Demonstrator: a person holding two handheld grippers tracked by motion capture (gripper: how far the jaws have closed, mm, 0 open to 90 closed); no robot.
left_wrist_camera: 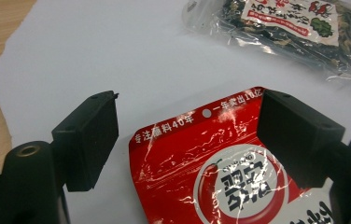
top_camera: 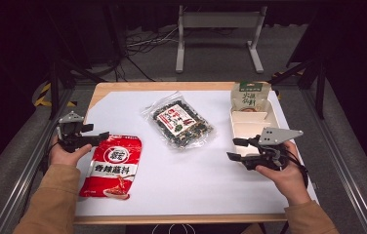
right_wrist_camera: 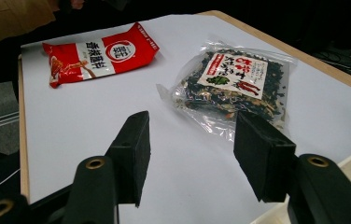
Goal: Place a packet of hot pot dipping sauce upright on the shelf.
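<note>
White table sheet (top_camera: pixel 191 170); left hand-held gripper (top_camera: pixel 101 136) open over red packet (top_camera: pixel 113 165).

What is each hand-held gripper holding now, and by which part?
Nothing is held. The left hand-held gripper stands open around the red packet's top edge; the right hand-held gripper is open.

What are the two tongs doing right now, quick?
Left tongs: open, holding nothing; the top edge of the red packet lies between the jaws, untouched.
Right tongs: open, empty, above the white table cover.
</note>
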